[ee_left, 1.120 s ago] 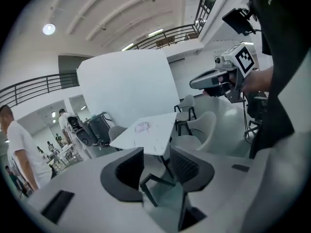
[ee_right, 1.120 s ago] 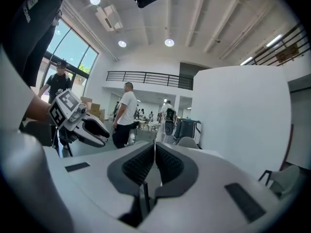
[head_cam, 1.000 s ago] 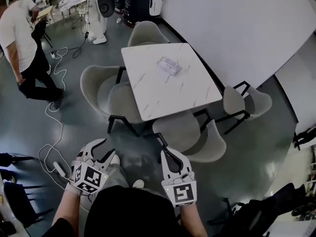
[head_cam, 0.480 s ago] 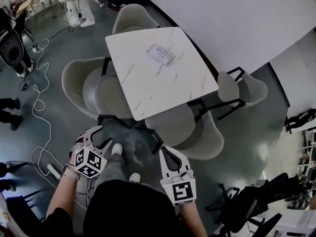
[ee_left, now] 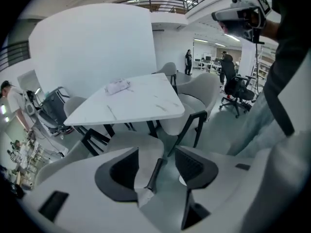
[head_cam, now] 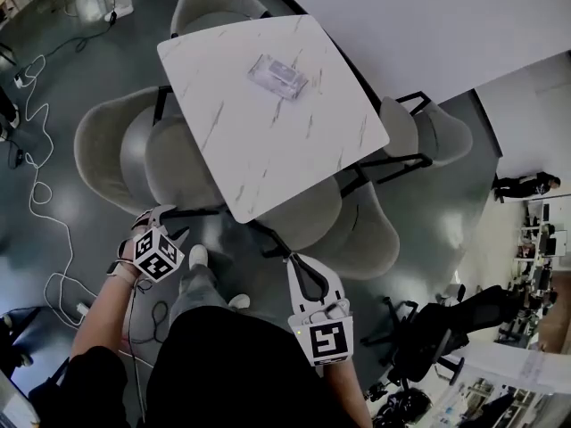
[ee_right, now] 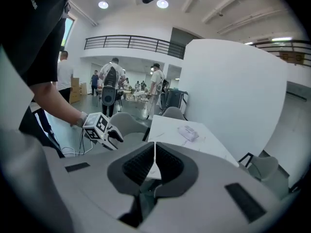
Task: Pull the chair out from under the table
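Probably moderate weight: grey shell chair point(head_cam: 169, 163), rigid moulded back, black legs likely to drag on floor; seat tucked under marble table point(head_cam: 234, 154), left side. Best hold: back's top rim. Beside it, left gripper point(head_cam: 165, 221) angled down, jaws have just been opening, wide, nothing between pads. Rightward, right gripper point(head_cam: 306, 270) low, jaws together, empty.

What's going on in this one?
A person stands at a marble table that has chairs tucked under it, with a gripper in each hand. The left gripper reaches toward the chair on the left. Its jaws have just been opening and grip nothing. The right gripper is shut and empty, held close to the body. No chair has been pulled out yet.
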